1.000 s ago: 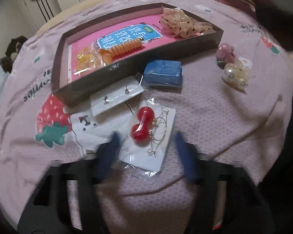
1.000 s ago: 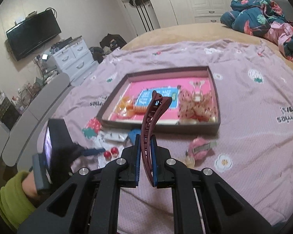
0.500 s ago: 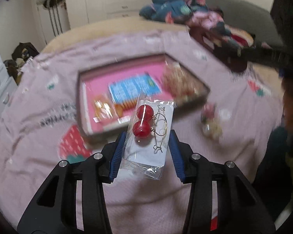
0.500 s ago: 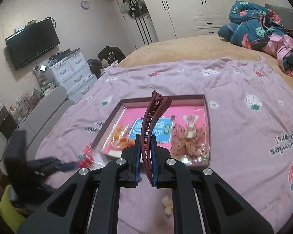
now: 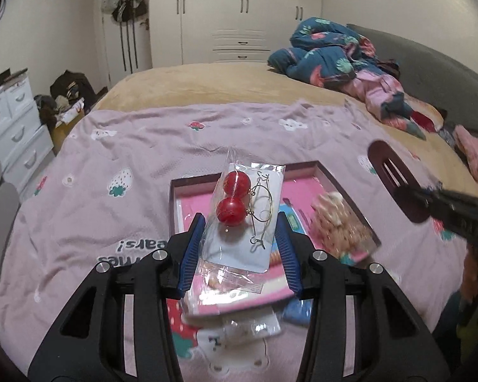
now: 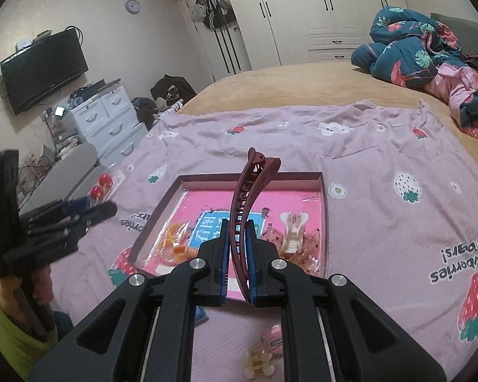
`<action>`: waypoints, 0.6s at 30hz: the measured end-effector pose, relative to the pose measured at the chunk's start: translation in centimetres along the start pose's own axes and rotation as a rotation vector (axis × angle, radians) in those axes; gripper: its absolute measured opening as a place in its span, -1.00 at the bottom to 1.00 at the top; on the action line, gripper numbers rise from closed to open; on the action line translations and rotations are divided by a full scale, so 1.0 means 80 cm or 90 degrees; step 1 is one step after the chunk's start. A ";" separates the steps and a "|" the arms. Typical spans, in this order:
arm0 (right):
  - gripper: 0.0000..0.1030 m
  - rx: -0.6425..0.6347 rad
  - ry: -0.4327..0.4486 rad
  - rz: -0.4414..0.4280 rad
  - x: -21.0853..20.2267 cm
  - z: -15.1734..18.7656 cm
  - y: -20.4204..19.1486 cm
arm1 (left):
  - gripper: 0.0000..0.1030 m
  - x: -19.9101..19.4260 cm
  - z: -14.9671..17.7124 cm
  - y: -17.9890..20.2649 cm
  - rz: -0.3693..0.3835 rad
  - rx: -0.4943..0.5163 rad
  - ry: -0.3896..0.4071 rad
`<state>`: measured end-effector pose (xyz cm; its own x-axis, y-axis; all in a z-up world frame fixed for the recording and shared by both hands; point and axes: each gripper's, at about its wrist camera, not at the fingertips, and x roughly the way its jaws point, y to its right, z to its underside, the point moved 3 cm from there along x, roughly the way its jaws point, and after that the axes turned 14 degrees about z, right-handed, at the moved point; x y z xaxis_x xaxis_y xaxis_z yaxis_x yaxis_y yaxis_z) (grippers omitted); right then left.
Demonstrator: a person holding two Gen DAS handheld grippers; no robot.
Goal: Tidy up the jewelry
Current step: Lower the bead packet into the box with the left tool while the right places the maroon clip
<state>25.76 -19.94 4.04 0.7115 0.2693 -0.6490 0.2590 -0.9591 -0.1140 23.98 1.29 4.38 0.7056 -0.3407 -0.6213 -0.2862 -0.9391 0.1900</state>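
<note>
So the bed [image 6: 398, 159] had a purple strawberry blanket [image 6: 382, 216] spread over it, and the open box [image 6: 324, 210] with the pink lining sat in the middle, already holding a few hair bits. Both tongs were loaded and up in the air over it: the left gripper [image 5: 240, 234] was clamped on a clear packet of red ball earrings [image 5: 239, 219], and the right gripper [image 6: 238, 256] was squeezed tight on a dark red hair clip [image 6: 250, 200]. Looked like the carry-to-box step. Next I'd guess each needs lowering into a free spot before letting go.
</note>
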 end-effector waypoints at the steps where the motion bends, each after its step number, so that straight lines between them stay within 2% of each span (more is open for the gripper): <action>1: -0.82 -0.002 -0.001 0.001 0.005 -0.001 0.001 | -0.29 0.004 -0.002 -0.003 0.000 -0.005 -0.001; 7: -0.82 -0.008 -0.015 0.001 0.029 -0.002 -0.001 | -0.29 0.049 -0.006 -0.023 0.006 -0.042 -0.024; 18: -0.82 -0.030 -0.068 -0.004 0.086 0.027 -0.012 | -0.29 0.119 0.030 -0.045 0.010 -0.057 -0.089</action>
<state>29.00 -17.37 -1.95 0.6369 0.2623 -0.7250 0.2953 -0.9516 -0.0848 30.16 1.51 -4.00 0.6021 -0.3524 -0.7165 -0.2329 -0.9358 0.2645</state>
